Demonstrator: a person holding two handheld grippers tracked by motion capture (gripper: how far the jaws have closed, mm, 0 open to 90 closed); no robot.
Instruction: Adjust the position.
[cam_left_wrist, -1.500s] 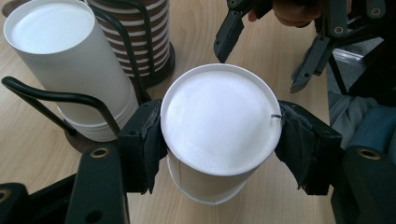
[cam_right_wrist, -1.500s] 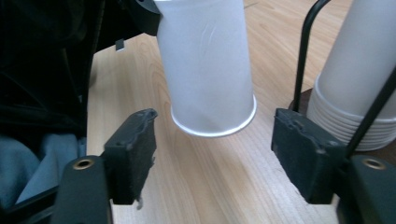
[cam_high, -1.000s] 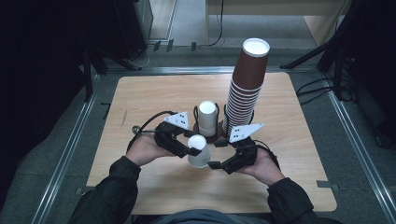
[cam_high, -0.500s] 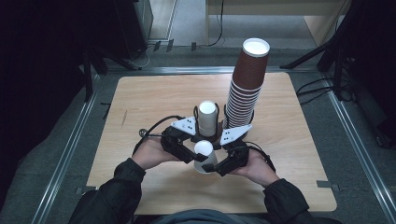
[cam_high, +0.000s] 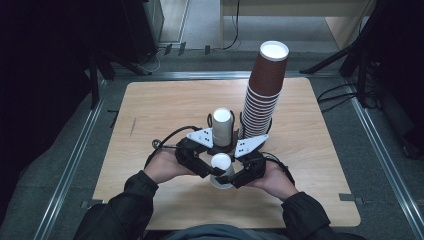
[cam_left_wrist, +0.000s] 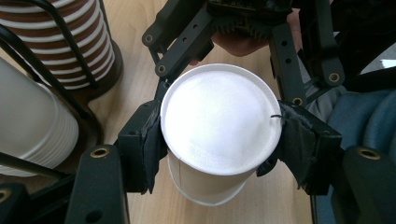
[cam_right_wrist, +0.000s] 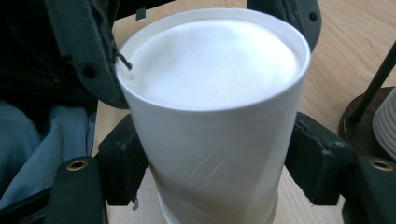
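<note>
**Both grippers clamp one upturned cup**

Near the table's front edge, the white paper cup (cam_high: 220, 169), bottom up and axis vertical, sits gripped between the left gripper (cam_high: 209, 168) and right gripper (cam_high: 235, 176). Beyond stand the white cup stack (cam_high: 222, 127) and, right of it, the tall brown cup stack (cam_high: 264, 90).

The white paper cup (cam_high: 220, 169) stands upside down, its closed base facing up as a flat white disc with a thin raised rim, its wide mouth turned down toward the wooden table. It sits near the table's front edge, just in front of the short stack of white cups. Its smooth wall (cam_right_wrist: 219, 154) flares out slightly toward the bottom and shows a faint crease. A side seam (cam_left_wrist: 169, 163) runs down the wall. The cup is roughly upright, pinched on opposite sides.
</note>
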